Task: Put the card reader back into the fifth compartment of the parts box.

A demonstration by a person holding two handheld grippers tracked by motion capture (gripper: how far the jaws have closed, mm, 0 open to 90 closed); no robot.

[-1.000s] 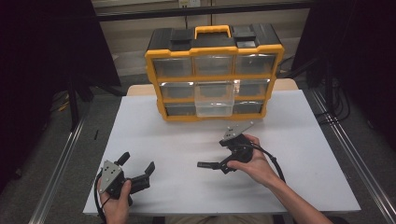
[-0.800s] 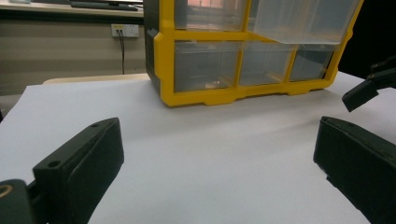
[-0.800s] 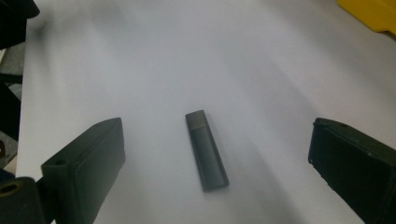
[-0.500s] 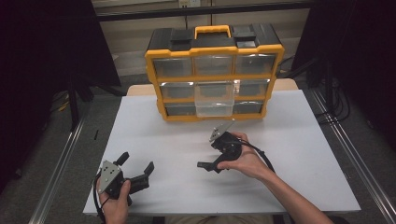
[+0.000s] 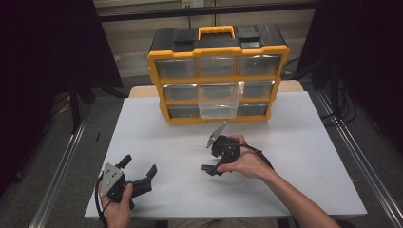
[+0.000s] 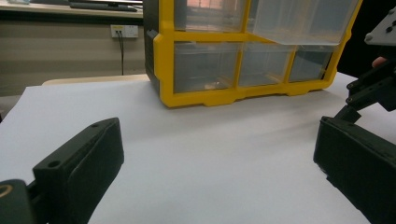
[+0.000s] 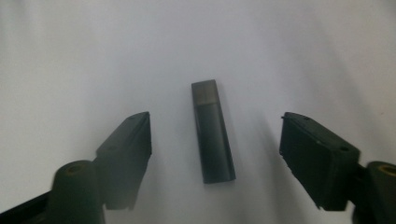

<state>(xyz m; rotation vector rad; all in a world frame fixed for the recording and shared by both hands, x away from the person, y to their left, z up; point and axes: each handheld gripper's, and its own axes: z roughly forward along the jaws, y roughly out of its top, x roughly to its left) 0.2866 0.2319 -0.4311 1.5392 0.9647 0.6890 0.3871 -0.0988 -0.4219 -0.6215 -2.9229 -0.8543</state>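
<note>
The right claw [image 7: 215, 140] points down at the white desk [image 5: 304, 190], and its jaws have just been closing in, one on each side of a small dark stick [image 7: 212, 130]. They do not press it yet, so the grab is only begun; squeezing and lifting are left, I think. The stick is flat, grey-black, with a paler tip, lying on the desk. The left claw [image 5: 138, 173] rests wide open, holding nothing. Behind stands a yellow drawer box [image 5: 218, 71], one clear drawer [image 5: 217, 100] pulled out.

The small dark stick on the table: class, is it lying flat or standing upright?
Lying flat. The small dark stick rests lengthwise on the white table, between the right claw's open jaws, untouched by either.
</note>
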